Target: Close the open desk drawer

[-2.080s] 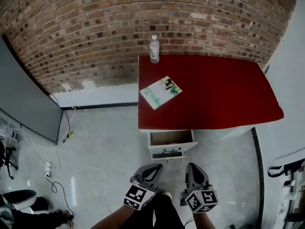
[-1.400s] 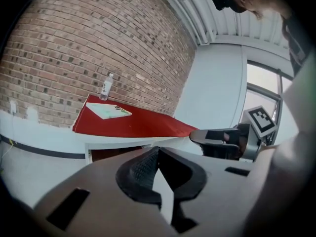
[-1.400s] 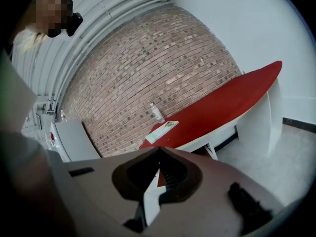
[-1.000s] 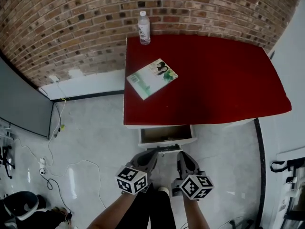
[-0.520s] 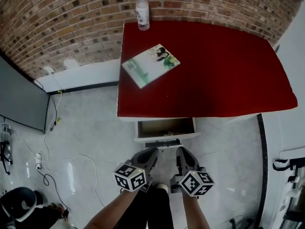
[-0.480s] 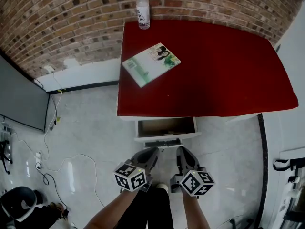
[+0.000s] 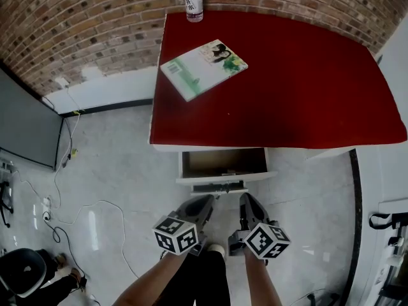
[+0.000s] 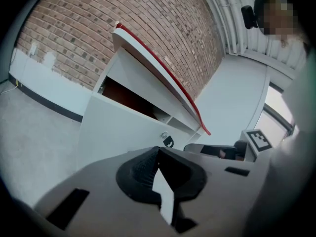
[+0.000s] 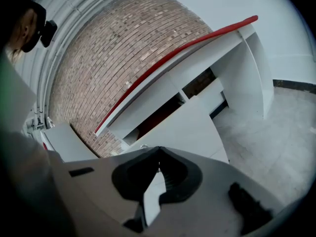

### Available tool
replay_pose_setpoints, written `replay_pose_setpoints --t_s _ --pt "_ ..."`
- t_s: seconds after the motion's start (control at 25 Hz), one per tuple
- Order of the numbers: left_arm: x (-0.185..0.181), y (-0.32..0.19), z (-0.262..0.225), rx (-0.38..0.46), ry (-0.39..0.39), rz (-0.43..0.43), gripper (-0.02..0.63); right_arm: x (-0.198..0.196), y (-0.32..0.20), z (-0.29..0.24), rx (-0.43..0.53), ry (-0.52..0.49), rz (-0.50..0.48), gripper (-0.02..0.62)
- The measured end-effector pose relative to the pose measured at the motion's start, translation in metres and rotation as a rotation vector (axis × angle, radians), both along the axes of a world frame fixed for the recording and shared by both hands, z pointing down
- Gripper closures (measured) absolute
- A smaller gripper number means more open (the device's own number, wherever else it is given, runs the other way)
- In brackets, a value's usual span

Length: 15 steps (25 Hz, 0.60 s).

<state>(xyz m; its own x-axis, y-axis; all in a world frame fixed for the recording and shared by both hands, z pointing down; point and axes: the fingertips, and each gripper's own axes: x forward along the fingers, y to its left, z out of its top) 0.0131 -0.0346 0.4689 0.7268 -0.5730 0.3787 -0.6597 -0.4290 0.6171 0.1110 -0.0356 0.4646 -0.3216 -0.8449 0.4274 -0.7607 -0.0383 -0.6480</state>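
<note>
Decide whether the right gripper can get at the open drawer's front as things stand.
Probably yes. The right gripper hangs just short of the drawer front, its fingers shut and pointing at it. Nothing seems to stand between them, so a straight push looks open.

The left tool [image 8: 158, 151] holds its jaws together with nothing between them, facing the white front of the open drawer [image 8: 123, 130] under the red-edged desk [image 8: 140, 78]; a brick wall [image 8: 123, 23] stands behind.
</note>
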Motion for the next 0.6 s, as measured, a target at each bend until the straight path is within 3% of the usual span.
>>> replay_pose_setpoints --t_s 0.28,0.52,0.6 --pt "-0.001 0.001 0.024 -0.010 -0.010 -0.009 0.598 -0.006 -0.006 0.036 -0.038 -0.132 -0.002 0.588" --pt "-0.001 0.004 0.033 -0.011 -0.020 0.000 0.598 -0.012 -0.010 0.059 -0.071 -0.153 -0.050 0.585" --pt "0.000 0.003 0.034 -0.011 -0.022 0.004 0.598 -0.015 -0.012 0.063 -0.072 -0.190 -0.050 0.545"
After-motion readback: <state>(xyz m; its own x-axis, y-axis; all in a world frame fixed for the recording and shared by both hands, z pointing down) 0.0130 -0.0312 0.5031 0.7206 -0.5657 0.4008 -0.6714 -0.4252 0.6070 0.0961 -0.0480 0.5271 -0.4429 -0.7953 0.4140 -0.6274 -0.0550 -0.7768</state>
